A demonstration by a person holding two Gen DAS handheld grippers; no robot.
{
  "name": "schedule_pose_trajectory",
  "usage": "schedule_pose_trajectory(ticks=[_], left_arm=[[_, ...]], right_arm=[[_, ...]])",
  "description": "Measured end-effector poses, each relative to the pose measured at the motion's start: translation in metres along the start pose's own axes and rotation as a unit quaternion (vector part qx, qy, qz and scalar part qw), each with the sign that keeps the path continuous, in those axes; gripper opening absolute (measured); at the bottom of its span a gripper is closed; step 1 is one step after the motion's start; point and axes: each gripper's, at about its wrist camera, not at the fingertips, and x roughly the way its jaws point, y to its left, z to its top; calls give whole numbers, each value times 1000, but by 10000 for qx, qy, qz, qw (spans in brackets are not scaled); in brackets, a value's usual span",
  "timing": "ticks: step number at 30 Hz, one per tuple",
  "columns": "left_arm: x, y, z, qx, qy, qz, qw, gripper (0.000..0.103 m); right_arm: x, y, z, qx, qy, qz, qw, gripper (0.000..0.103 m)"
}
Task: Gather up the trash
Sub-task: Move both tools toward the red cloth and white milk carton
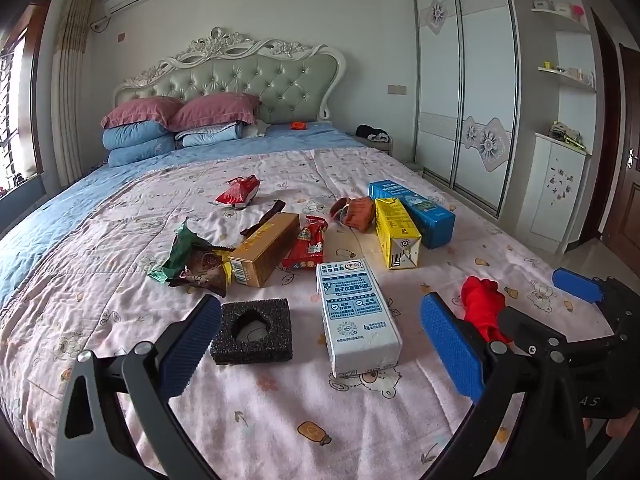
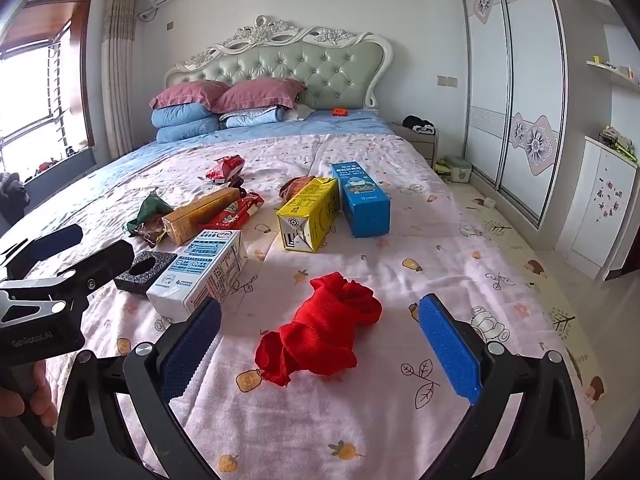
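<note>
Trash lies scattered on the bed. In the left wrist view, my left gripper [image 1: 320, 344] is open, its fingers astride a white milk carton [image 1: 356, 316] and a black foam block [image 1: 252, 332]. Beyond lie a gold box [image 1: 264, 248], a green-brown wrapper [image 1: 192, 260], red snack bags [image 1: 308, 244], a yellow carton [image 1: 396, 232] and a blue box [image 1: 416, 208]. In the right wrist view, my right gripper [image 2: 320, 340] is open and empty around a crumpled red bag [image 2: 320, 336] lying on the quilt. The white carton [image 2: 204, 272] lies to its left.
The pink quilt [image 2: 360, 420] covers the bed, with pillows [image 2: 224, 108] and a tufted headboard [image 2: 304, 64] at the far end. A wardrobe [image 2: 516, 92] and white cabinet [image 2: 600, 208] stand to the right. A window [image 2: 32, 96] is on the left.
</note>
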Motion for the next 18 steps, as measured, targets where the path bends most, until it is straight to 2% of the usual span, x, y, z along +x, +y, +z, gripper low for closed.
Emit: schedule_pose_trajectory(ticks=[18], left_arm=[[4, 13, -2, -125, 117, 35, 9998, 99]], right_arm=[[0, 6, 4, 39, 65, 44, 10000, 95]])
